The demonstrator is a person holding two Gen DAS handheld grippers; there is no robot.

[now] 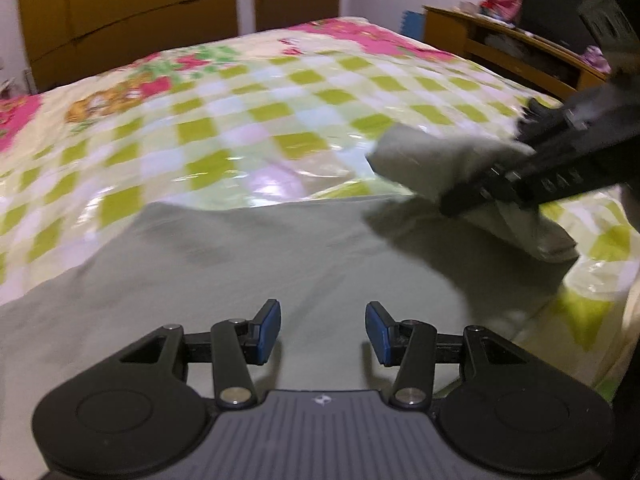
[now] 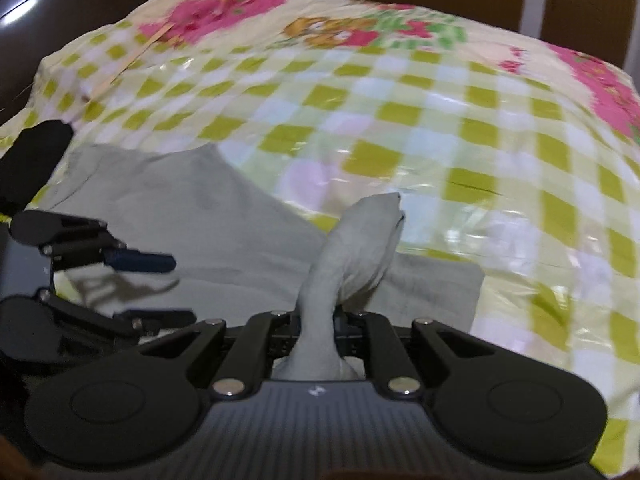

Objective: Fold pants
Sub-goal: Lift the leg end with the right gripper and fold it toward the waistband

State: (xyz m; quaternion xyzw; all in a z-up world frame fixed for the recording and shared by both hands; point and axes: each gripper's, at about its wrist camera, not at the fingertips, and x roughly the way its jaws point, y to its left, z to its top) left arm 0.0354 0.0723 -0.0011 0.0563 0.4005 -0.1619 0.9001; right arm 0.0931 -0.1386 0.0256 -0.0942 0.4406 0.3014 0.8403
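The pale grey-green pants are lying spread on the checked bedspread, folding barely begun. The right gripper is pinching 1 bunched end, lifting it over the rest. The left gripper is hovering above the cloth, fingers apart, gripping nothing.

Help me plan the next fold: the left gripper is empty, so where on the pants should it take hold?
Probably the flat far edge of the pants, where the cloth meets the checked bedcover. Approach from above, one finger slipped under the edge. The left gripper hangs open over them; the right gripper already pinches a raised end.
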